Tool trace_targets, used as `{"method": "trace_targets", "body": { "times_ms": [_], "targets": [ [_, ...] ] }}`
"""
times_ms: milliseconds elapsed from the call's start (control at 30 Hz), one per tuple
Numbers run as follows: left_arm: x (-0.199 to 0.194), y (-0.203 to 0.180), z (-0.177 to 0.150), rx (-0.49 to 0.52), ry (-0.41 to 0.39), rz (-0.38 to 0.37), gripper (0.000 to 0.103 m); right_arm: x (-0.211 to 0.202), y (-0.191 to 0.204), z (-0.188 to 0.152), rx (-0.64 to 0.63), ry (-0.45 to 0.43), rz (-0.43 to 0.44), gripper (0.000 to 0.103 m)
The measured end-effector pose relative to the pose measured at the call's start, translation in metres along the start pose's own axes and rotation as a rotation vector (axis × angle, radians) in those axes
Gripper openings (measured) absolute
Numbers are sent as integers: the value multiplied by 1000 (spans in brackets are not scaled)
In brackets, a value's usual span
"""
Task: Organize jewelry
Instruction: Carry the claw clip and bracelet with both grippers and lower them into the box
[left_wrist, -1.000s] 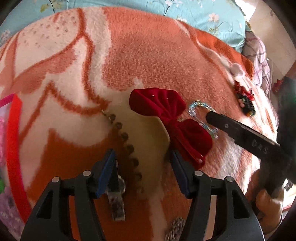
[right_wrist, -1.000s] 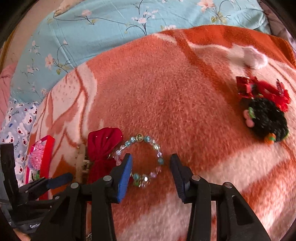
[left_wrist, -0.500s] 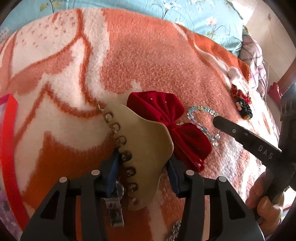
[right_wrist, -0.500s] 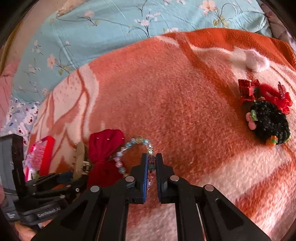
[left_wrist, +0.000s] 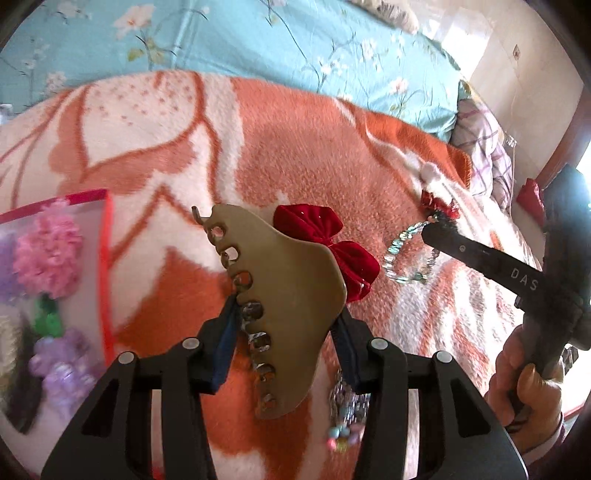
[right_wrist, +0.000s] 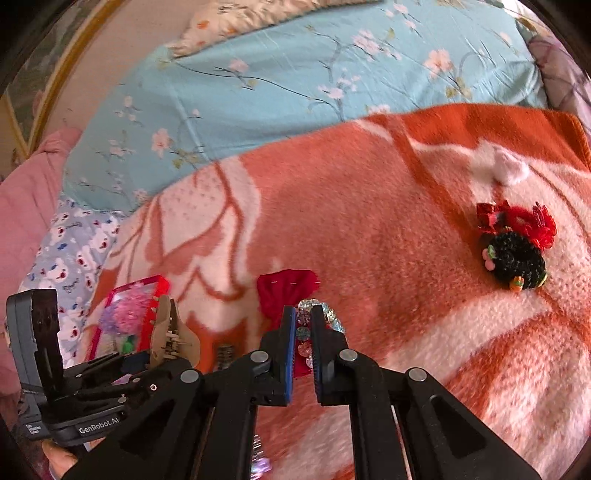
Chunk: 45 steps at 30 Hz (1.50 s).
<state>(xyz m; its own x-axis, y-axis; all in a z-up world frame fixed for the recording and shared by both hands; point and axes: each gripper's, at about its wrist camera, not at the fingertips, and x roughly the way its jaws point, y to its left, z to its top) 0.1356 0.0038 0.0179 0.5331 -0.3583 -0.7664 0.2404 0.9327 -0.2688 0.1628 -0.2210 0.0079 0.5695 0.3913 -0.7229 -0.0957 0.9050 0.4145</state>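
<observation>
My left gripper (left_wrist: 286, 325) is shut on a tan hair claw clip (left_wrist: 284, 288) and holds it above the orange blanket. My right gripper (right_wrist: 303, 332) is shut on a bead bracelet (right_wrist: 304, 334), which hangs lifted off the blanket; the bracelet also shows in the left wrist view (left_wrist: 406, 254). A red velvet bow (left_wrist: 328, 240) lies on the blanket between the two grippers and shows in the right wrist view (right_wrist: 286, 291). A red-rimmed box (left_wrist: 105, 266) with fluffy hair ties lies at the left.
A black and red hair tie cluster (right_wrist: 515, 245) lies at the right of the blanket. A beaded chain piece (left_wrist: 345, 413) lies under my left gripper. A small white pompom (right_wrist: 508, 171) sits near the blanket's far edge. A blue floral sheet (right_wrist: 295, 74) lies beyond.
My left gripper closed on the claw clip and lifted it. My right gripper closed on the bracelet and raised it off the blanket. Both views rose.
</observation>
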Motion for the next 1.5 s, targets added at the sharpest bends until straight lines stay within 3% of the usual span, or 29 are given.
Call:
{"method": "trace_targets", "body": {
  "times_ms": [433, 933, 1200, 1500],
  "targets": [
    [-84, 53, -43, -57, -85, 92, 46, -9, 84, -29, -97, 42, 138, 7],
    [-136, 122, -93, -166, -119, 186, 46, 8, 177, -67, -219, 118, 246, 7],
    [-139, 151, -116, -197, -90, 227, 46, 26, 224, -90, -285, 177, 317, 7],
    [-121, 170, -118, -191, -41, 267, 46, 60, 256, -114, -326, 249, 336, 7]
  ]
}}
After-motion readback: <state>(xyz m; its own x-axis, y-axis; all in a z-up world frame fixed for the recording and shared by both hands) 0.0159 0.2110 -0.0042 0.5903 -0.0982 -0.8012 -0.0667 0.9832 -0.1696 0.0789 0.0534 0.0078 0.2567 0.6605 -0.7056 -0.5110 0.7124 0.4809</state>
